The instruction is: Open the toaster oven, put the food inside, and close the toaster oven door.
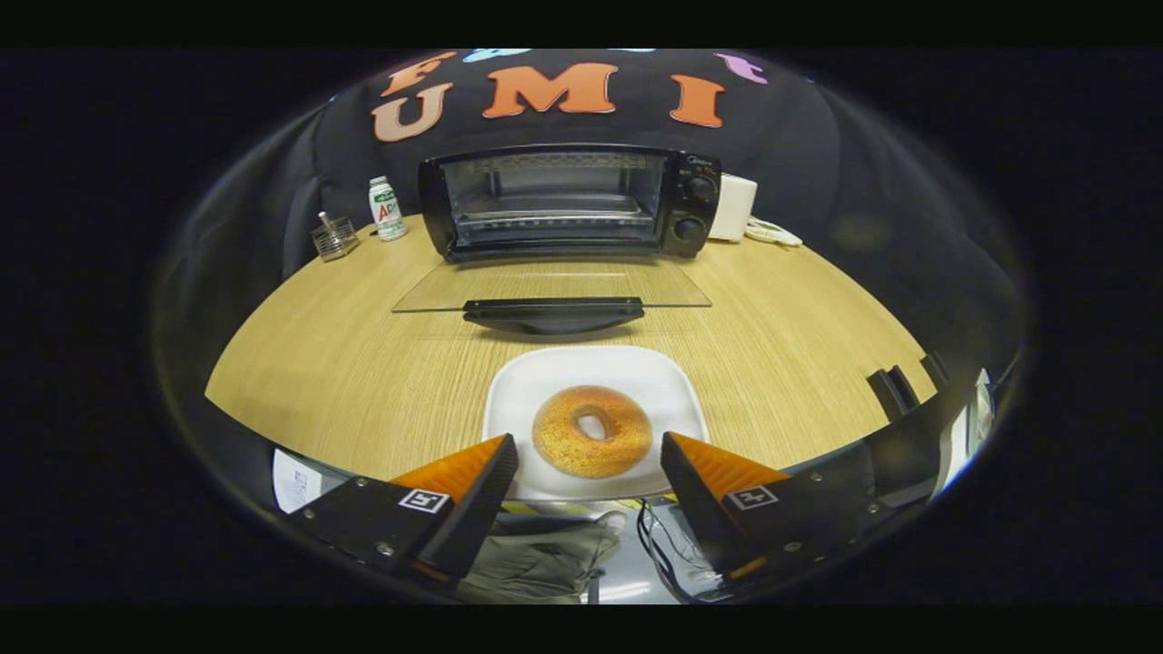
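A black toaster oven (569, 201) stands at the back of the wooden table, its glass door (552, 286) folded down flat toward me, with the dark handle (552, 314) at its front edge. The oven cavity shows a wire rack and nothing on it. A golden bagel (591, 431) lies on a white square plate (536, 381) near the table's front edge. My gripper (590, 450) is open, its fingertips flanking the bagel's near half without touching it, just above the plate.
Left of the oven stand a small white bottle (387, 209) and a wire holder (333, 237). A white box (734, 207) and a white cable or strip (772, 233) sit to the oven's right. Bare tabletop (345, 363) lies either side of the plate.
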